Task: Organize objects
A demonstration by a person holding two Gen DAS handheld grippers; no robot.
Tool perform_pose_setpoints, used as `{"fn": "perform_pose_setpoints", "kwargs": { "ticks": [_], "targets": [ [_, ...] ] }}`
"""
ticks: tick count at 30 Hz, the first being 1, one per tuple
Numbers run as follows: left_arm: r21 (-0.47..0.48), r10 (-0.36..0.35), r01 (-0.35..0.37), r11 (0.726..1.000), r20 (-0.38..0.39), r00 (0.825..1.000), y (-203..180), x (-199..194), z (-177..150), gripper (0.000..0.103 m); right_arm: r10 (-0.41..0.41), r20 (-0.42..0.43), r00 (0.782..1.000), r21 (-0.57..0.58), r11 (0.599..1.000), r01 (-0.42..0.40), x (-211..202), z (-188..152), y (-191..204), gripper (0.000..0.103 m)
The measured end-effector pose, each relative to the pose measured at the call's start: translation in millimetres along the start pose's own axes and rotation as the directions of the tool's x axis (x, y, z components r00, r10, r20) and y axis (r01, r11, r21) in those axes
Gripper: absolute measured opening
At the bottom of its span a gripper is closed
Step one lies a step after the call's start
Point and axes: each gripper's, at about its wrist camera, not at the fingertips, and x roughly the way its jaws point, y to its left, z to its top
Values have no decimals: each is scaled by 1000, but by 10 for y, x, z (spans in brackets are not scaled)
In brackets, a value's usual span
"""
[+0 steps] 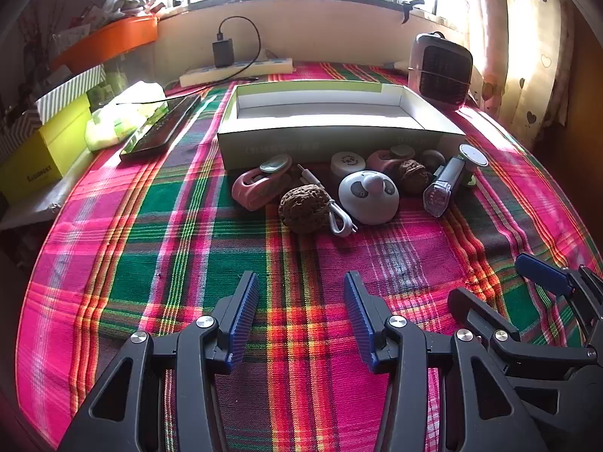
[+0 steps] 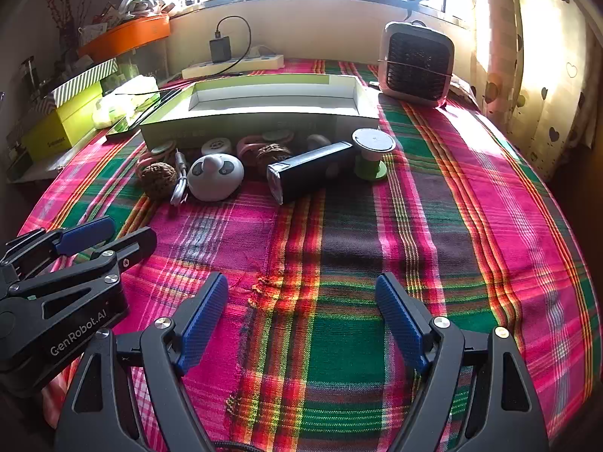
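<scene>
Both tools, left [image 1: 301, 316] and right [image 2: 301, 320], hung open over the bench [image 2: 377, 263]; nothing grabbed yet, trinkets needing lifting into the box [image 1: 339, 139].

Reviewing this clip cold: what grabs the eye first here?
The bright pink-and-green plaid cloth fills both views. At its far middle, small items cluster before an empty open box: a panda-faced gadget, walnuts, pink clips. Both tongs, left and right, hover open nearby, holding nothing.
</scene>
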Motion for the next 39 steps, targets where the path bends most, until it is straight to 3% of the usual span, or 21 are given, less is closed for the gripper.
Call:
{"fn": "perform_pose_setpoints", "kwargs": {
  "ticks": [28, 39],
  "targets": [
    [16, -14, 14, 1000, -9, 1000, 1, 35, -17, 45, 7, -7, 1000, -7, 1000, -7, 19, 30, -15, 81],
    [34, -110, 110, 993, -12, 994, 189, 45, 52, 45, 35, -23, 999, -38, 999, -36, 38, 53, -10, 81]
  ]
}}
